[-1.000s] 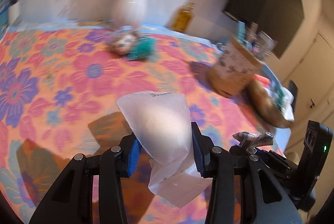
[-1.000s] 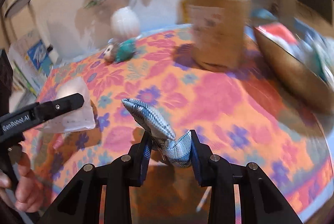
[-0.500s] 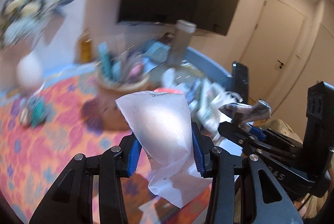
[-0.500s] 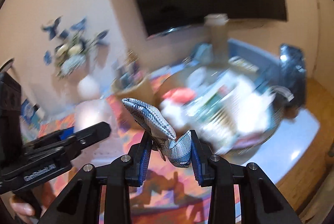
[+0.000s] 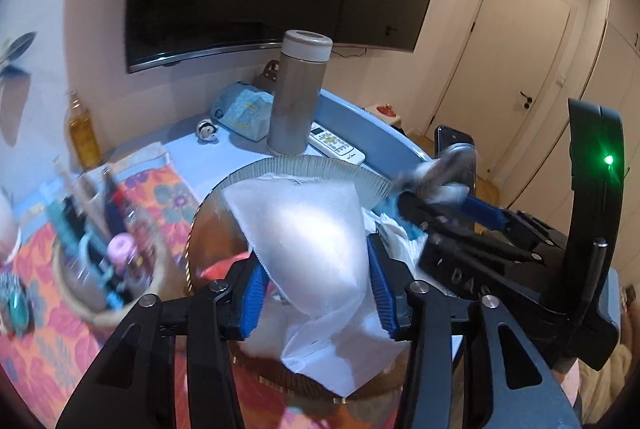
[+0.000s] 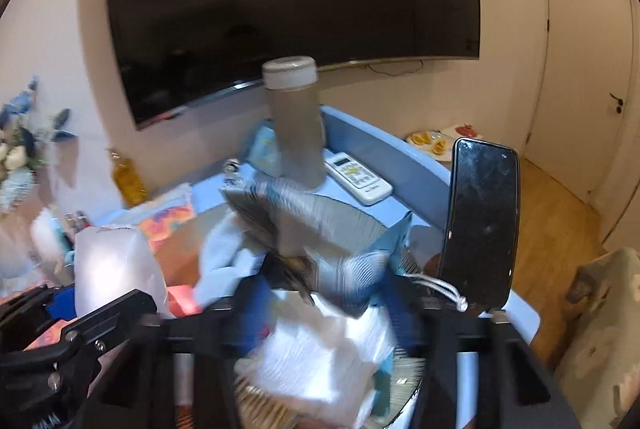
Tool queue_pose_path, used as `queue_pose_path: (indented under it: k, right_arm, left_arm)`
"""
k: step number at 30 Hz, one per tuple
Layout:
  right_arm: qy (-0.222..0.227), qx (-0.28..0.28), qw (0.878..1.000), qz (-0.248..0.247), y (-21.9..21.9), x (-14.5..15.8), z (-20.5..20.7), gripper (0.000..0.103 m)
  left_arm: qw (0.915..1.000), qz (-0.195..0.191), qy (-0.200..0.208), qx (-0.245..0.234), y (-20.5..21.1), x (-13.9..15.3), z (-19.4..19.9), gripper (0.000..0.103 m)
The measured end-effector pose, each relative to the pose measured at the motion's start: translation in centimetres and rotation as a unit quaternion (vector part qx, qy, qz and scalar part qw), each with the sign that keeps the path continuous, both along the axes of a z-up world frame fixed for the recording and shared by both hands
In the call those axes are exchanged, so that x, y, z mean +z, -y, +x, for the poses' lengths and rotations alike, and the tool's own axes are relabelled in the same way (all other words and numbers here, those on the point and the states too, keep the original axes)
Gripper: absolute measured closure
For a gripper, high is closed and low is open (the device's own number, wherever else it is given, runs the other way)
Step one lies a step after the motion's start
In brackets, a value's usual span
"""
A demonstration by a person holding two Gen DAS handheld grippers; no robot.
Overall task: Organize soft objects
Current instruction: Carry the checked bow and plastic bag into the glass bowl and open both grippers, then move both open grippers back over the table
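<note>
Your left gripper (image 5: 316, 283) had its fingers around the white pouch (image 5: 308, 233), and its jaws had just been opening: the blue pads (image 5: 253, 295) stood beside the pouch's sides, the left one a little off it, so whether they still pressed on it you could not tell from this view. The pouch rose ahead of the fingertips and hung down between them, over the bowl (image 5: 320, 165). Past the bowl's far rim stood a grey flask (image 5: 298, 97) with a remote control (image 5: 336, 145) beside it on the blue table (image 5: 216, 157). To the left of your fingers sat a basket (image 5: 104, 269), blurred, on the floral cloth (image 5: 48, 345).

Your right gripper (image 6: 320, 293) was badly smeared by motion. Its jaws had just been opening too, with the patterned grey-and-white soft piece (image 6: 288, 225) between the fingers and reaching up ahead of them; contact could not be made out. Below it lay white packets (image 6: 320, 353) in the bowl. To the right of your fingers a phone (image 6: 482, 221) stood upright.
</note>
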State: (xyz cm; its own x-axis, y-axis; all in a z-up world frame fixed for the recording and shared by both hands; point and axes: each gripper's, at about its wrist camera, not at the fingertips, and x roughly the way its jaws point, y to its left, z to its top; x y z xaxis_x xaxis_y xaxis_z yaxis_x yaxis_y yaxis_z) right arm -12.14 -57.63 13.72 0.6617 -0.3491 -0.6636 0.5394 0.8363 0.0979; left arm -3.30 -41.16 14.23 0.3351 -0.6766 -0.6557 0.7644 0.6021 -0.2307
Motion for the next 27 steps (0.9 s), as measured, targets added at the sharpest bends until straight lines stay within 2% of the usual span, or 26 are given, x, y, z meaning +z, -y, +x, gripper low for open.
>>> queue_pose_path:
  k: [1, 2, 3, 9, 14, 21, 25, 27]
  right_arm:
    - [0.006, 0.005, 1.000, 0.009, 0.4, -0.1, 0.1, 0.030]
    - [0.012, 0.005, 1.000, 0.013, 0.9, -0.1, -0.2, 0.029]
    - [0.014, 0.003, 1.000, 0.014, 1.1, 0.0, -0.3, 0.029]
    - [0.025, -0.003, 0.999, 0.029, 2.0, 0.2, -2.8, 0.029]
    - [0.030, -0.003, 0.999, 0.044, 1.1, 0.2, -4.1, 0.029]
    - [0.038, 0.029, 0.997, 0.053, -3.1, 0.6, -5.5, 0.029]
    - [0.042, 0.059, 0.996, 0.054, -6.4, 1.0, -5.5, 0.028]
    - [0.042, 0.081, 0.994, 0.055, -8.6, 1.1, -5.2, 0.027]
  left_arm:
    - [1.0000, 0.003, 0.000, 0.004, 0.2, 0.0, 0.2, 0.044]
    - [0.9999, 0.003, -0.001, 0.011, 0.3, 0.0, 0.6, 0.027]
    - [0.9999, -0.005, -0.004, 0.015, 0.2, 0.1, 1.1, 0.015]
    - [0.9982, -0.048, -0.033, 0.014, -2.3, 0.9, 1.4, 0.014]
    - [0.9984, -0.053, -0.009, 0.018, -4.8, 2.1, -0.1, 0.014]
    - [0.9970, -0.049, 0.049, 0.033, -10.3, 4.7, -3.3, 0.014]
    - [0.9960, -0.051, 0.052, 0.051, -14.1, 5.0, -4.1, 0.014]
    - [0.9959, -0.047, 0.043, 0.064, -16.5, 4.7, -4.2, 0.010]
